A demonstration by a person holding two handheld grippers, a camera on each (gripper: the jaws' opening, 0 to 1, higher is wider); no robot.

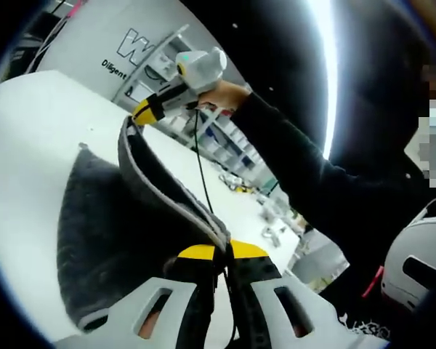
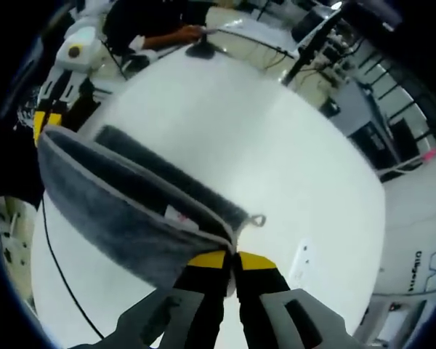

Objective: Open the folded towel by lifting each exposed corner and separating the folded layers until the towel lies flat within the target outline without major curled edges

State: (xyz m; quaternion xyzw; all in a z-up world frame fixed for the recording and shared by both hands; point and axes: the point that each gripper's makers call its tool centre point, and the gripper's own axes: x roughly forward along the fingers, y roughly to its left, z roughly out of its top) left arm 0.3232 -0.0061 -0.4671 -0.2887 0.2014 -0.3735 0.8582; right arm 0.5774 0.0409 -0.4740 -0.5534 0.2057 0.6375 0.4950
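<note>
A dark grey towel (image 1: 109, 233) with a pale stitched edge hangs stretched between my two grippers above a white table (image 1: 36, 145). My left gripper (image 1: 221, 254) is shut on one corner, its yellow-tipped jaws pressed together on the hem. The right gripper (image 1: 147, 110) shows at the far end, held by a hand, shut on the other corner. In the right gripper view my right gripper (image 2: 231, 260) pinches the towel (image 2: 123, 211) at its corner, beside a small hanging loop (image 2: 258, 219). The left gripper (image 2: 47, 120) holds the far corner there.
A black cable (image 1: 201, 174) hangs from the right gripper across the table. Shelving and small parts (image 1: 240, 156) stand past the table's far edge. A dark-sleeved arm (image 1: 305, 182) reaches in. Another person's arm (image 2: 167, 33) rests at the table's far side.
</note>
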